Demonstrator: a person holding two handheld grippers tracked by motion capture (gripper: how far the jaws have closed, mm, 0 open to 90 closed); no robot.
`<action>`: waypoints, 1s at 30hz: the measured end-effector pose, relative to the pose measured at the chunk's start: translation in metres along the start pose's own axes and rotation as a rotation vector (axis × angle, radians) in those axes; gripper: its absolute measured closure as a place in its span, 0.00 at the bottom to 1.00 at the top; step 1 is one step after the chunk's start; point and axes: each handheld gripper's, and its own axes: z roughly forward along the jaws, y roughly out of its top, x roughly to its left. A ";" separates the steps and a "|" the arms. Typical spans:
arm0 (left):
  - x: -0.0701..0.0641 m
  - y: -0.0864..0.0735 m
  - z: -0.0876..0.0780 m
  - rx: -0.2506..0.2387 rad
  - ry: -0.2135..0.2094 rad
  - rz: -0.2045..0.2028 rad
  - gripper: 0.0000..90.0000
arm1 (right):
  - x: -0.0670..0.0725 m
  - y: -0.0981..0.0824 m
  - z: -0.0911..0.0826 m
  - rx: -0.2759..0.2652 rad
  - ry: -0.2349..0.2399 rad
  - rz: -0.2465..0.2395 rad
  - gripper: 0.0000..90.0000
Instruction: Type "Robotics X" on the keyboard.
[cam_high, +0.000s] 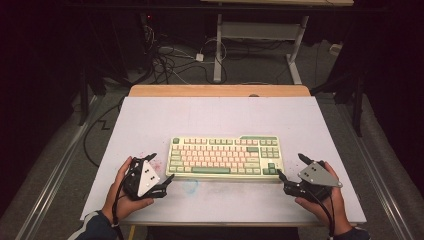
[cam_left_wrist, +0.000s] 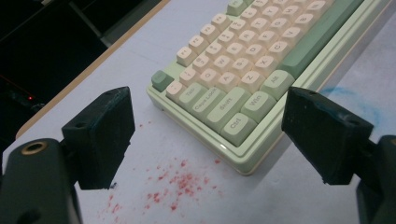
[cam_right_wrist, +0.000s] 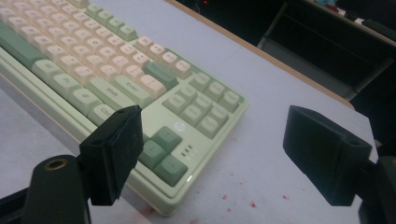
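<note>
A pale green keyboard (cam_high: 225, 156) with cream and green keys lies flat at the middle of the white table (cam_high: 210, 115). My left gripper (cam_high: 161, 167) is held at the keyboard's near-left corner, open, with nothing between its jaws. In the left gripper view that gripper (cam_left_wrist: 210, 107) frames the corner with the Ctrl key (cam_left_wrist: 238, 125). My right gripper (cam_high: 291, 165) sits at the keyboard's near-right corner, also open and empty. In the right gripper view its left jaw overlaps the keyboard's (cam_right_wrist: 140, 79) front edge, and the arrow keys (cam_right_wrist: 161, 151) lie just beside that jaw.
Red specks (cam_left_wrist: 177, 184) and a blue smudge (cam_high: 191, 186) mark the white surface in front of the keyboard. A wooden strip (cam_high: 220, 91) borders the table's far edge. Beyond it stand desk legs (cam_high: 218, 50) and loose cables (cam_high: 170, 57) on the floor.
</note>
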 end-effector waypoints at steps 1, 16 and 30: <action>0.001 -0.001 -0.001 -0.002 0.004 -0.004 0.18 | -0.001 -0.001 0.000 0.001 0.001 0.001 0.23; 0.008 -0.018 -0.012 0.019 0.031 -0.020 0.18 | -0.006 -0.022 -0.005 0.020 -0.014 0.037 0.23; 0.011 -0.029 -0.019 0.051 0.052 -0.036 0.18 | -0.005 -0.047 -0.009 0.040 -0.025 0.061 0.23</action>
